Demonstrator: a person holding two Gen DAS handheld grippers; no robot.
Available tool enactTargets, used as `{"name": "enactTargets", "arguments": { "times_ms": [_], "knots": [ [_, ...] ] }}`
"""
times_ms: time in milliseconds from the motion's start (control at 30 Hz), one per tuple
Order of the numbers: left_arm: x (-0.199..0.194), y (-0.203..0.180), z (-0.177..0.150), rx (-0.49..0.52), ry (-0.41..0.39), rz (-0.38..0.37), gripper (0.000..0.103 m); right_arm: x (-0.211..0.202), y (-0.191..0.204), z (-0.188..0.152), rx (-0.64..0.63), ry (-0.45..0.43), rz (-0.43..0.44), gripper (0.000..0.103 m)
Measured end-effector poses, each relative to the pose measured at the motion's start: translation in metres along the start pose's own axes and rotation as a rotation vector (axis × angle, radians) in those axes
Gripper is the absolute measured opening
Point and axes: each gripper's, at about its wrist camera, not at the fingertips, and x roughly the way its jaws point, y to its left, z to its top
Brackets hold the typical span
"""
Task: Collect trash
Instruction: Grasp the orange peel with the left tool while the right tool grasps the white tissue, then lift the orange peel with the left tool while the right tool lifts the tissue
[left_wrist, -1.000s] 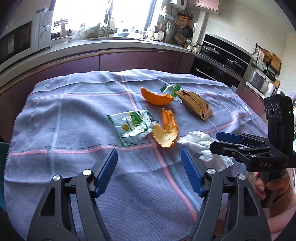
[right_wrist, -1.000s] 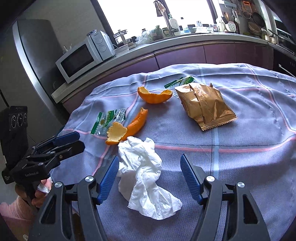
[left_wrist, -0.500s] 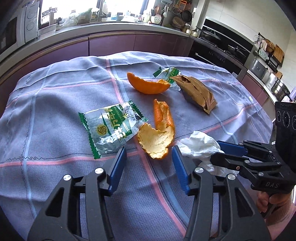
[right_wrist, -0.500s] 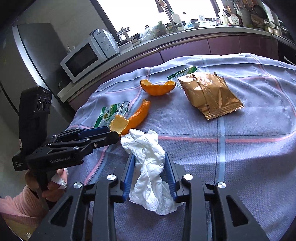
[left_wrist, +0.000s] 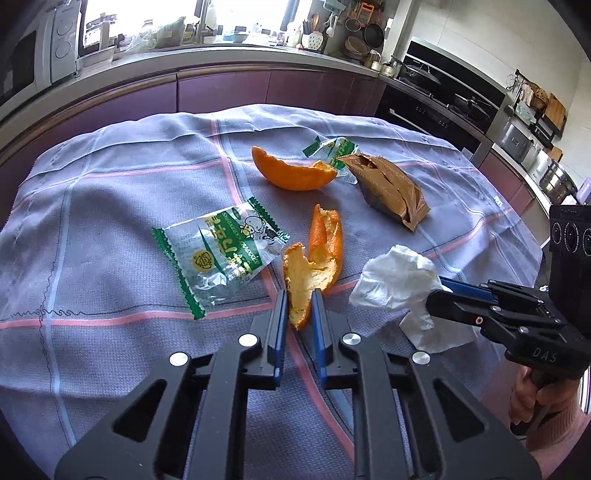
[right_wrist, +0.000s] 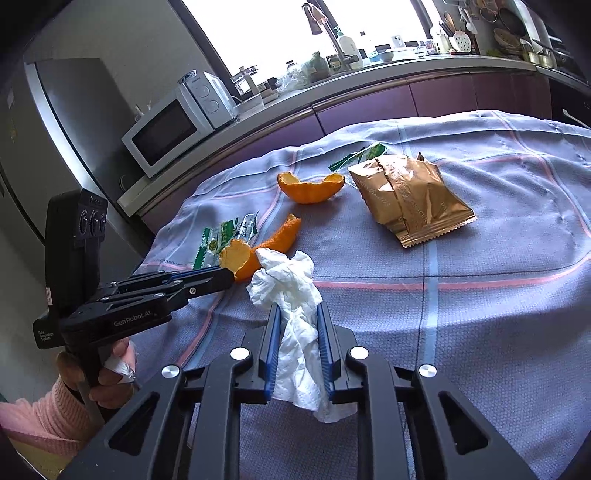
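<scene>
Left wrist view: left gripper has its jaws drawn narrow on the near end of the curled orange peel, pith side showing between the blue pads. Peel lies on the grey checked cloth covering the surface; whether it is lifted clear yet, cannot tell.

Right wrist view: right gripper has its jaws closed in on the crumpled white tissue, which bulges out above the tips and hangs below them. Tissue sits just beside the held peel, on its right.

Relative to the held peel: green-and-clear snack wrapper touching or nearly touching on the left; second, cup-shaped orange peel beyond it; gold foil packet beyond and to the right; small green wrapper farthest back, its edge behind the cup-shaped peel.

Step in hand (judgement): double pick, both grasps made, one piece per gripper. Early in the task, four pieces untouched.

Next move calls for: lift both straight up, keep squeeze steady. No bin visible in either view, so drop point unknown. Peel is gripped near one end and may pivot; tissue is soft and may slip.
</scene>
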Motion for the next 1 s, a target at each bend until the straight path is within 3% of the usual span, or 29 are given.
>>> {"name": "enactTargets", "arguments": {
  "times_ms": [400, 567, 667, 833, 1000],
  "knots": [
    [-0.046, 0.007, -0.016, 0.011, -0.073, 0.012, 0.011, -0.004, 0.008, 0.011, -0.002, -0.034, 0.026, 0.017],
    [-0.061, 0.019, -0.03, 0.01, -0.067, 0.021, 0.011, -0.001, 0.014, 0.013, -0.01, -0.032, 0.039, 0.017],
    [-0.057, 0.03, -0.037, -0.01, -0.038, 0.01, 0.018, 0.003, 0.014, 0.013, -0.007, -0.025, 0.044, 0.017],
    [-0.047, 0.036, -0.041, -0.018, -0.016, 0.0, 0.04, 0.007, 0.015, 0.013, -0.001, -0.016, 0.053, 0.017],
    [-0.033, 0.032, -0.035, -0.018, 0.0, -0.003, 0.04, 0.009, 0.014, 0.013, 0.008, -0.012, 0.055, 0.017]
  ]
}}
